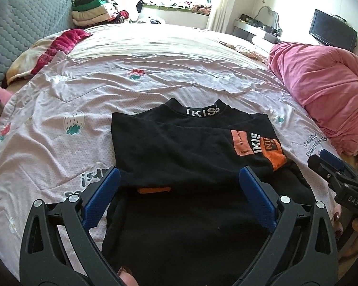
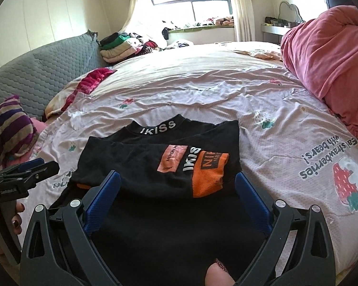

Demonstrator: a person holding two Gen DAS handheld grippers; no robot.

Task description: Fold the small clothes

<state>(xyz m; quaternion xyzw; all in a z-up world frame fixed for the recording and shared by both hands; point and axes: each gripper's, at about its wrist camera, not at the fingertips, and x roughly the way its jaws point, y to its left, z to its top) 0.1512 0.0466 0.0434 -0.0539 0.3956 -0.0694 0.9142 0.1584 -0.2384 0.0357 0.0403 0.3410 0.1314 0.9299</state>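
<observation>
Lying flat on the strawberry-print sheet [image 1: 88, 90], the black top [image 1: 179, 147] had a sleeve folded across its chest, so we judged the fold partway done. We held the left gripper [image 1: 179, 178] and right gripper [image 2: 177, 183] just above it, jaws wide and empty, clear of the cloth.

I see the black shirt [image 1: 179, 147] lying flat on the bed [image 1: 131, 76], sides folded in, collar marked "IKISS" at the far end. Sleeve with orange and pink patches lies across its right side. Lower hem nearest me.
</observation>
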